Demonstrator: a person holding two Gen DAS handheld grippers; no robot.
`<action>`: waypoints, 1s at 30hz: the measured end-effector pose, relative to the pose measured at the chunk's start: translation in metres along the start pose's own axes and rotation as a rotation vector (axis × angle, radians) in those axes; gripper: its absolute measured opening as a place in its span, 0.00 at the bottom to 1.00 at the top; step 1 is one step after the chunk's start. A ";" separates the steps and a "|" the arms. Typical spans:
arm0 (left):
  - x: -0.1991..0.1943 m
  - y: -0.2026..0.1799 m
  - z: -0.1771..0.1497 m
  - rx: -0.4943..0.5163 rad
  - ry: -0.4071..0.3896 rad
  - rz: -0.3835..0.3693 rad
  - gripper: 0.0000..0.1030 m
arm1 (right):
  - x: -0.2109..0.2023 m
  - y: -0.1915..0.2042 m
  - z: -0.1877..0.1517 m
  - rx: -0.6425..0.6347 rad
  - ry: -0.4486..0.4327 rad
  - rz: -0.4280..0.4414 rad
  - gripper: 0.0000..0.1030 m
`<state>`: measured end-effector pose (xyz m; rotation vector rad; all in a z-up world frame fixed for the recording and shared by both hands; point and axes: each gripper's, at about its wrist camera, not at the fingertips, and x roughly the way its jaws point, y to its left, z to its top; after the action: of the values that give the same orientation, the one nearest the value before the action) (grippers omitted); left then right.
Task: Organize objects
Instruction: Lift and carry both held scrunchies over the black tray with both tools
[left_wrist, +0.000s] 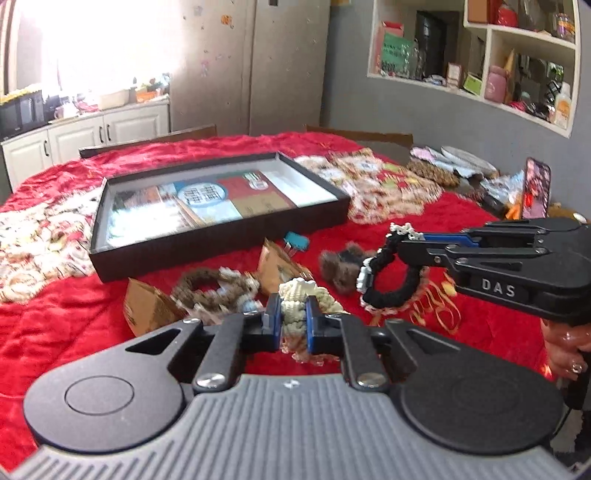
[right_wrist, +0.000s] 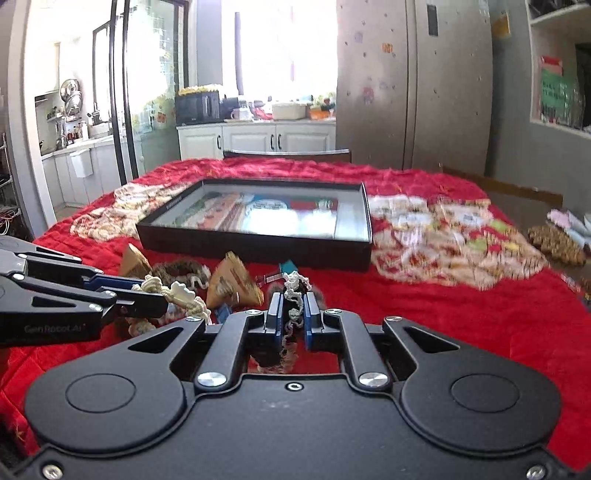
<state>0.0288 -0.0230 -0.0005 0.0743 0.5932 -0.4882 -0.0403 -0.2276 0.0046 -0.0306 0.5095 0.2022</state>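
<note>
My left gripper (left_wrist: 291, 314) is shut on a cream knitted scrunchie (left_wrist: 295, 295), held just above the red cloth; it also shows in the right wrist view (right_wrist: 177, 295). My right gripper (right_wrist: 293, 314) is shut on a black scrunchie with white lace trim (right_wrist: 291, 295); in the left wrist view the black scrunchie (left_wrist: 388, 280) hangs from that gripper (left_wrist: 402, 242). A black shallow tray (left_wrist: 221, 236) with a printed lining lies beyond both grippers, also in the right wrist view (right_wrist: 258, 243).
On the red cloth (left_wrist: 74, 332) lie a brown scrunchie (left_wrist: 207, 288), a brown furry scrunchie (left_wrist: 336, 269), a teal clip (left_wrist: 297, 242), tan cardboard pieces (left_wrist: 147, 306) and gold bands (left_wrist: 439, 310). A phone (left_wrist: 535, 188) stands at the right. Chairs stand behind the table.
</note>
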 end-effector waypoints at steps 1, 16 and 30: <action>-0.001 0.002 0.003 -0.004 -0.010 0.005 0.15 | 0.000 0.001 0.004 -0.004 -0.008 0.003 0.10; 0.010 0.055 0.069 -0.068 -0.137 0.140 0.15 | 0.035 0.014 0.073 -0.053 -0.145 0.023 0.10; 0.083 0.106 0.111 -0.162 -0.108 0.228 0.15 | 0.142 0.030 0.119 -0.076 -0.133 0.000 0.10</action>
<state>0.1950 0.0127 0.0381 -0.0381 0.5093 -0.2209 0.1321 -0.1625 0.0402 -0.0909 0.3690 0.2225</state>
